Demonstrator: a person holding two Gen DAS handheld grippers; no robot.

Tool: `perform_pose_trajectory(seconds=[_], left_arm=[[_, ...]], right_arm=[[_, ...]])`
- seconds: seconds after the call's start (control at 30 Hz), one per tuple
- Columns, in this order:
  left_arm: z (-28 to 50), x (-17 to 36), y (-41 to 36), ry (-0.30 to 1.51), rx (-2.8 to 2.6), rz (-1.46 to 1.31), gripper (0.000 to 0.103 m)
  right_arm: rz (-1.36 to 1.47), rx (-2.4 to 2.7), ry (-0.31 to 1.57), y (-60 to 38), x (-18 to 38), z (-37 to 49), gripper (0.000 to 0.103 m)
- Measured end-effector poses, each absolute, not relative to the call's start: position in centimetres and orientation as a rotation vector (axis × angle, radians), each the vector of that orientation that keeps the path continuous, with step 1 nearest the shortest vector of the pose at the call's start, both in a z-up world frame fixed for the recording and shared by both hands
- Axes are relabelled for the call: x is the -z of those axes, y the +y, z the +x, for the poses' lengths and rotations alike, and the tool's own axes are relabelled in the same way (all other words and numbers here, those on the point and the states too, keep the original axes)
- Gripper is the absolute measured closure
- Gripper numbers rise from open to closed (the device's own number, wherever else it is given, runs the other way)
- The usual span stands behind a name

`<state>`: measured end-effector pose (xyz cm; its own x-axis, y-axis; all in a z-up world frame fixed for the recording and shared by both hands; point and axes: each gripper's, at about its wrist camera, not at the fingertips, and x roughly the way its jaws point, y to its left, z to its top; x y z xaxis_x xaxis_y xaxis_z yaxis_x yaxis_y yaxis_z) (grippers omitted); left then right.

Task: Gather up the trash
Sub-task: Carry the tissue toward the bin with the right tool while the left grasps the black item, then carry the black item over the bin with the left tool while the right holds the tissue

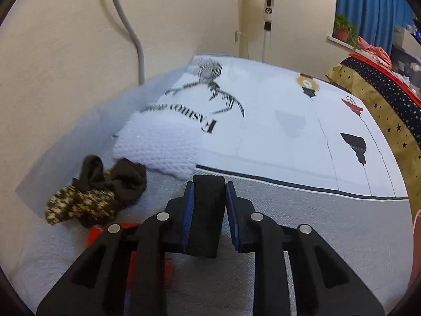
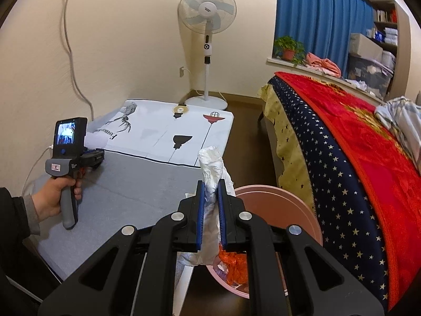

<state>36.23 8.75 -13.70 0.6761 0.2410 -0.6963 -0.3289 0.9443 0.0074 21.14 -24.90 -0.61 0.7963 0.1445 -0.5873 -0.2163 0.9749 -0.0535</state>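
1. My left gripper [image 1: 209, 205] is clamped on a black object [image 1: 208, 210] at the near part of the table [image 1: 289, 210]. I cannot tell what the object is; it fills the gap between the blue pads [image 1: 187, 210].
2. My right gripper [image 2: 210, 210] is clamped on a crumpled white bag [image 2: 211, 173], held just above the near rim of the pink bin [image 2: 289, 202]. The bin already holds orange and white scraps.
3. Risk: the bag sits at the table edge rather than over the bin centre. If I release here, I judge that it may catch on the rim or drop to the floor between table and bin.
4. Risk: the bag is soft and bunched. The grip holds only a narrow neck of it, so a quick swing may let it slip out.
5. Risk: the black object is gripped near its end. If it is heavy or smooth, it may pivot between the pads on lifting.
6. Risk: a sock [image 1: 94, 192] and bubble wrap [image 1: 160, 144] lie near the left gripper, and something red [image 1: 94, 234] sits partly hidden under it. A low sweep may drag these off the table.
7. Risk: both hands converge on one bin; the grippers may collide at the rim.
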Motion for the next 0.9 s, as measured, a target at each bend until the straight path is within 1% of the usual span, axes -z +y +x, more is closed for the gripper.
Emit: perform_pose_trajectory(seconds=[0.13, 0.3, 0.47, 0.6, 0.7, 0.9], left_arm=[[35.3, 11.3, 8.4, 0.721, -0.237, -0.157, 0.081], [32.9, 5.3, 7.9, 0.639, -0.102, -0.263, 0.081], [29.1, 0.7, 5.1, 0.596, -0.020, -0.207, 0.081], [25.5, -1.6, 2.1, 0.589, 0.062, -0.160, 0.081], [22.3, -3.0, -1.5, 0.567, 0.135, -0.074, 0.081], [18.3, -4.2, -8.1, 0.581, 0.286, -0.024, 0.081]], right_arm=[[-0.129, -0.194, 0.622, -24.9, 0.6, 21.1, 0.093], [-0.126, -0.183, 0.609, -25.2, 0.0, 20.9, 0.092], [-0.103, -0.189, 0.580, -25.9, -1.2, 20.1, 0.093], [-0.060, -0.194, 0.552, -27.0, -2.4, 19.2, 0.093], [-0.037, -0.193, 0.536, -27.7, -3.1, 18.4, 0.093], [-0.009, -0.201, 0.486, -29.1, -4.7, 15.8, 0.093]])
